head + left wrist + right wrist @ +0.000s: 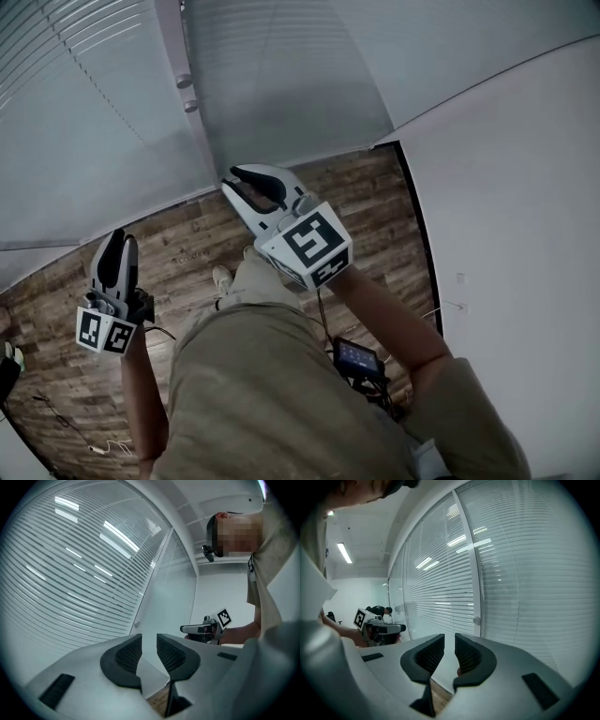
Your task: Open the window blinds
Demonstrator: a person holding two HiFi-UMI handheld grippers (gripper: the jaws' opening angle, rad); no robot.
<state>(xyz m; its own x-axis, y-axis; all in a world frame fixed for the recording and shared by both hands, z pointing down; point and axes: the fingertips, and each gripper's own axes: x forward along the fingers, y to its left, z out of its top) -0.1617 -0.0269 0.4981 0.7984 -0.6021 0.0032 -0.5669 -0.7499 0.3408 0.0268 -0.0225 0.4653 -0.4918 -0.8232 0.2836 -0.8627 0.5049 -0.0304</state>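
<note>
Blinds (84,103) lowered over window. Left gripper (119,236) fingers parted, empty; right gripper (241,176) fingers nearly clenched, empty.

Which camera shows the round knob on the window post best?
Right gripper view: the knob stands clear on the post, near centre. Left gripper view shows it tiny; head view catches two knobs from steeply above.
</note>
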